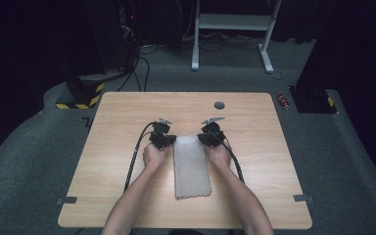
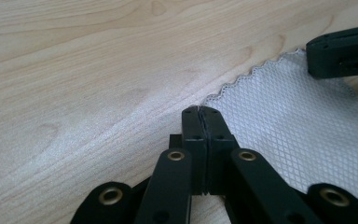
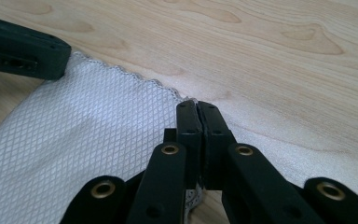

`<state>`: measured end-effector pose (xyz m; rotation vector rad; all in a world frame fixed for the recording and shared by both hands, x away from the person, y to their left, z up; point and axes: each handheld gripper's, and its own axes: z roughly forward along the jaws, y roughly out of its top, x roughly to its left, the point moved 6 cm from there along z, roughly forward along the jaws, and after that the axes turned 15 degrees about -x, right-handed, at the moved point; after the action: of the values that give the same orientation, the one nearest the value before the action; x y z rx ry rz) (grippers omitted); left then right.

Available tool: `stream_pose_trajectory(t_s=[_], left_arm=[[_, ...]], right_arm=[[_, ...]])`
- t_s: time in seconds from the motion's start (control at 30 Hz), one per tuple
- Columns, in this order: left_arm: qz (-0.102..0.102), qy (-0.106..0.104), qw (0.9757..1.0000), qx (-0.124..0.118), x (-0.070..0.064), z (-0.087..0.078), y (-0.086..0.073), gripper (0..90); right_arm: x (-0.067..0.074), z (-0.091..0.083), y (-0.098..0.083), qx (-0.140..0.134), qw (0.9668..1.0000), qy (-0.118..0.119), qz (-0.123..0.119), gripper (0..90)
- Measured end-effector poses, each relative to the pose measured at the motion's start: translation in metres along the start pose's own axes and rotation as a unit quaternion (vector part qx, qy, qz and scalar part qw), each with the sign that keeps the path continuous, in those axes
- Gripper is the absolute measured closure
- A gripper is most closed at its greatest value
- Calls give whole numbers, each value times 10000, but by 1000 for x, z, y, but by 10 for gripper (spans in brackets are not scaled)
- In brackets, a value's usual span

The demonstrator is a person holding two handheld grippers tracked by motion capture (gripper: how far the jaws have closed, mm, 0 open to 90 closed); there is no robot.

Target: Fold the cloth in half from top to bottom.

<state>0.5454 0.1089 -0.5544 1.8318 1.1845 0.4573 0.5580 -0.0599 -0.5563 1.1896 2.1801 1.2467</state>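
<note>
A grey waffle-weave cloth (image 1: 192, 166) lies flat as a long strip on the wooden table (image 1: 122, 112), its scalloped short edge on the far side. My left gripper (image 1: 162, 139) sits at the cloth's far left corner and my right gripper (image 1: 210, 136) at its far right corner. In the left gripper view the jaws (image 2: 200, 109) are pressed together right at the corner of the cloth (image 2: 284, 130), with the right gripper (image 2: 342, 51) across from it. In the right gripper view the jaws (image 3: 197, 105) are shut on the opposite corner of the cloth (image 3: 88, 135), with the left gripper (image 3: 23, 51) beyond.
A round cable hole (image 1: 219, 105) is in the table near its far edge. Cables trail back from both grippers along the forearms. On the floor behind stand a white desk frame (image 1: 232, 22), a yellow-black striped base (image 1: 81, 95) and a red can (image 1: 284, 101).
</note>
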Motion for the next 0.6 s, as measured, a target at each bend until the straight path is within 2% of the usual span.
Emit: stream_pose_trajectory(t_s=[0.37, 0.43, 0.5, 0.6], left_arm=[[-9, -245, 9994, -253, -7, -8, 20, 899], [-89, -336, 9989, -311, -9, -10, 25, 899], [34, -329, 9987, -379, -11, -12, 32, 899], [42, -345, 9984, -448, -12, -13, 40, 898]], right_arm=[[-3, -22, 17, -345, 9993, 142, 2, 889], [-4, -25, 19, -365, 9993, 124, 25, 890], [-7, -28, 20, -401, 9991, 99, 45, 892], [-12, -31, 23, -447, 9989, 51, 118, 892]])
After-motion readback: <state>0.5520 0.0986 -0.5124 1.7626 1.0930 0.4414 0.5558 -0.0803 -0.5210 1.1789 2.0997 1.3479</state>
